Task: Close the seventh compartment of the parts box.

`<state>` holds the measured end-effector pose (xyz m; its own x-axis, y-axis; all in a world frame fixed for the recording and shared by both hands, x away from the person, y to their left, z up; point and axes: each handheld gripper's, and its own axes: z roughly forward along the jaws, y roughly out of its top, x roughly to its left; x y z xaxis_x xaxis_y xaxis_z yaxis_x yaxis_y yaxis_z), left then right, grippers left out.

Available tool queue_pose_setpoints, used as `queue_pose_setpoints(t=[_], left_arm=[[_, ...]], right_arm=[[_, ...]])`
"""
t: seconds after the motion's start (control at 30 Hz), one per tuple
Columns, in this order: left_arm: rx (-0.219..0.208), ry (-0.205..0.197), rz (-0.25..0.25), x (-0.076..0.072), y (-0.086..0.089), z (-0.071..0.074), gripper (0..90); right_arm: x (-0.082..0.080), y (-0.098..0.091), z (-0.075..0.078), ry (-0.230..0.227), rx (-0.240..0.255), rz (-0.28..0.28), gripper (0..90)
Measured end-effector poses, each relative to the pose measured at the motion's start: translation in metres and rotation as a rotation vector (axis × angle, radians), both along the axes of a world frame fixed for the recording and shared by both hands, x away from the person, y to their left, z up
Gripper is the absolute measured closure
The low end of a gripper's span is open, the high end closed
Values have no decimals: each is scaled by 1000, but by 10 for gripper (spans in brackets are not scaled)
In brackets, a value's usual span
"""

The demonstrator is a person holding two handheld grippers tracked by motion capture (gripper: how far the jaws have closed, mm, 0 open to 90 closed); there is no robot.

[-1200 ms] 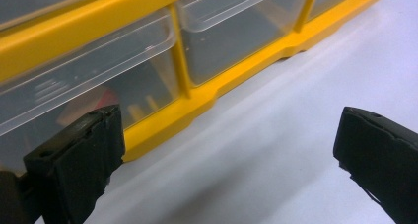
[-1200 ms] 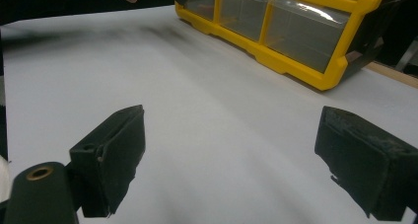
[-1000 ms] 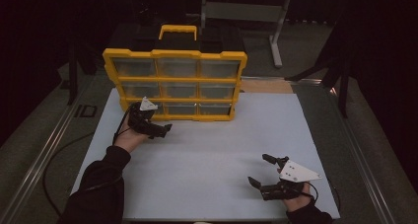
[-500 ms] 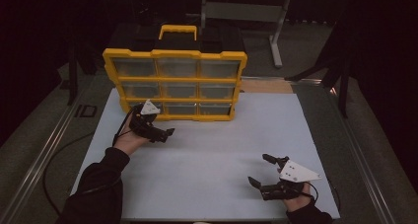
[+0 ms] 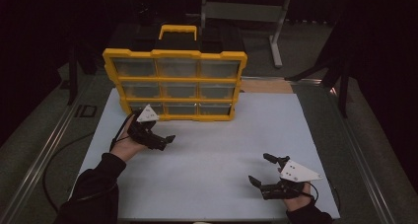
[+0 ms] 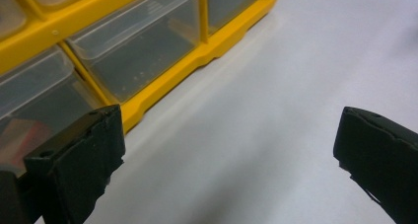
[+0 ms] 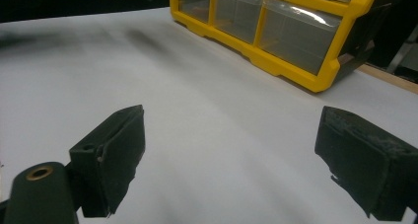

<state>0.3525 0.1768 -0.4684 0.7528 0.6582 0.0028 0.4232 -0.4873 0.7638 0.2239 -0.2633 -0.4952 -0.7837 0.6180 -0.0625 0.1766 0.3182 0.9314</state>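
Jaws spread, the left gripper (image 5: 165,140) has edged rightward below the organizer (image 5: 175,83), at eleven o'clock, nearing its bottom drawers (image 6: 133,56); the right gripper (image 5: 261,169), also spread, waits at five.

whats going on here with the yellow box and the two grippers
A person at a white table holds a two-jaw gripper in each hand. The left gripper is open and sits close in front of the bottom row of a yellow organizer case with clear drawers, which stands upright at the back of the table. It touches nothing. The right gripper is open too, resting low near the front right of the table, well away from the case.
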Motion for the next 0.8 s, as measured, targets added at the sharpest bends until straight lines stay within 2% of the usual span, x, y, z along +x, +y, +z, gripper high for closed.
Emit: queue_pose_setpoints(t=[0.23, 0.5, 0.67, 0.8], left_arm=[[-27, -11, -19, -11, 3, 0, 0], [-30, -10, -26, -24, 6, -7, 0], [-17, -11, -27, -32, 8, -11, 0], [-28, -12, -25, -41, 11, -13, 0]], right_arm=[[0, 0, 0, 1, -1, 2, 118], [0, 0, 0, 1, -2, 2, 118], [0, 0, 0, 2, -2, 2, 118], [0, 0, 1, 0, -4, 1, 118]])
